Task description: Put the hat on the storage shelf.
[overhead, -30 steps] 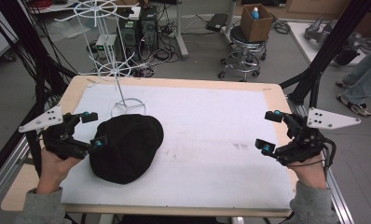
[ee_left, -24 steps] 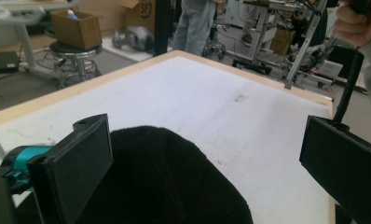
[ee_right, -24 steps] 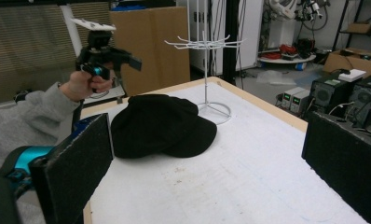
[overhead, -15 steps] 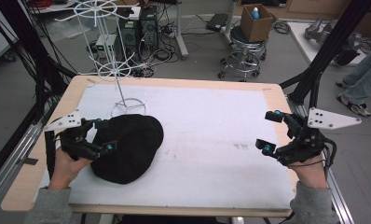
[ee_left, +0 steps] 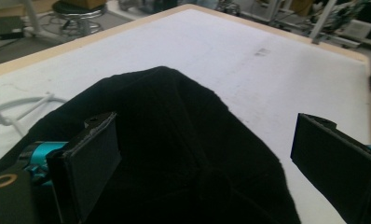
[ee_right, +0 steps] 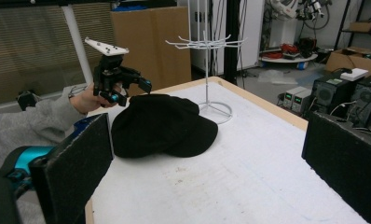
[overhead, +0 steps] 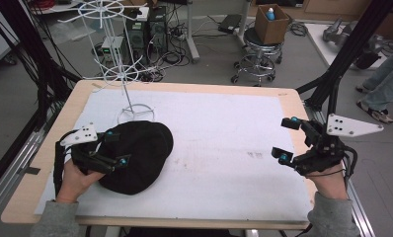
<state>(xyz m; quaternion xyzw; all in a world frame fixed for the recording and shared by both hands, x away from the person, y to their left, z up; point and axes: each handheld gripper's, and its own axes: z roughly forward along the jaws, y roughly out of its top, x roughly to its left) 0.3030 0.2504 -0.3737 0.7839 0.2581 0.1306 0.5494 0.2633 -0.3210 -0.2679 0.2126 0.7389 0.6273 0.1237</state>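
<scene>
— Grippers first: how many, and what do they hold?

— Two in the high view. Left gripper (overhead: 114, 147) hangs over the near-left edge of one black cap (overhead: 137, 155), jaws spread, gripping nothing. Right gripper (overhead: 287, 139) hovers at the counter's (overhead: 194, 88) right edge, jaws wide apart and empty.

— Anything else on the counter?

— One white wire stand (overhead: 128, 86), its ring base just behind the cap. One white mat (overhead: 224, 148) covers most of the top; a wide bare stretch lies between cap and right gripper.

— Left gripper view?

— Both pads straddle the cap (ee_left: 174, 149), neither pressing it; open mat beyond.

— Right gripper view?

— Jaws wide, empty; cap (ee_right: 162, 123), stand (ee_right: 207, 60) and the other gripper (ee_right: 127, 91) lie well apart ahead.
</scene>
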